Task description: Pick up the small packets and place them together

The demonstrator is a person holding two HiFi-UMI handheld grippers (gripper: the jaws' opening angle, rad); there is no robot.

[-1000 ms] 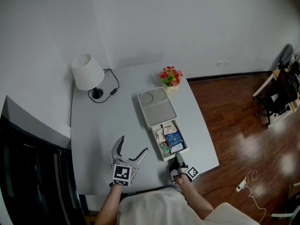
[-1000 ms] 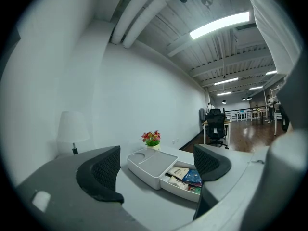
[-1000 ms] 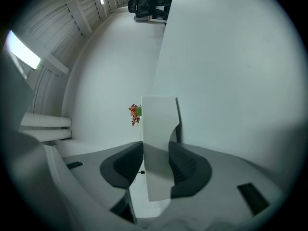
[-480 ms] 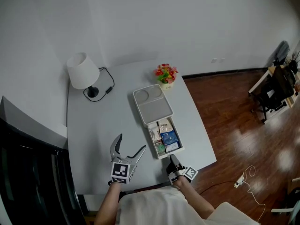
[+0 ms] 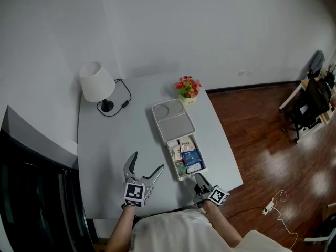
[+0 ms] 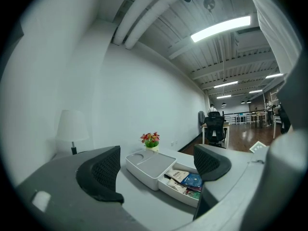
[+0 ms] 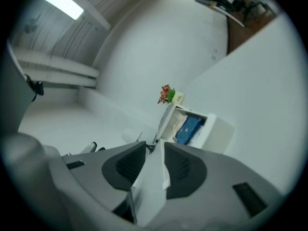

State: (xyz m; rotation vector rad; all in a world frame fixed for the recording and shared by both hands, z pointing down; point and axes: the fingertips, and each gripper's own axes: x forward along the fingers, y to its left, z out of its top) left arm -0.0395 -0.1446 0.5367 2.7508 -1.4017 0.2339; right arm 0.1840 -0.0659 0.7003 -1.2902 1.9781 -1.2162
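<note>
A white box (image 5: 173,121) lies on the grey table, its far half covered by a lid. Its near compartment holds several small packets (image 5: 187,155), one of them blue. My right gripper (image 5: 199,178) is just off the box's near right corner, by the table's front edge. It is shut on a thin white packet (image 7: 149,186) that stands on edge between the pads. From the right gripper view the open compartment (image 7: 192,126) lies just ahead. My left gripper (image 5: 148,161) hovers left of the box, open with nothing between its fingers. It faces the box (image 6: 151,165) and its packets (image 6: 185,181).
A small pot of red and yellow flowers (image 5: 189,86) stands behind the box. A white lamp (image 5: 96,81) with a black cable is at the table's far left. The table ends just right of the box, above wooden floor (image 5: 262,140). Dark furniture lines the left edge.
My right gripper has drawn back slightly from the box's near end towards the table's front edge. The left gripper has stayed in place, still open.
</note>
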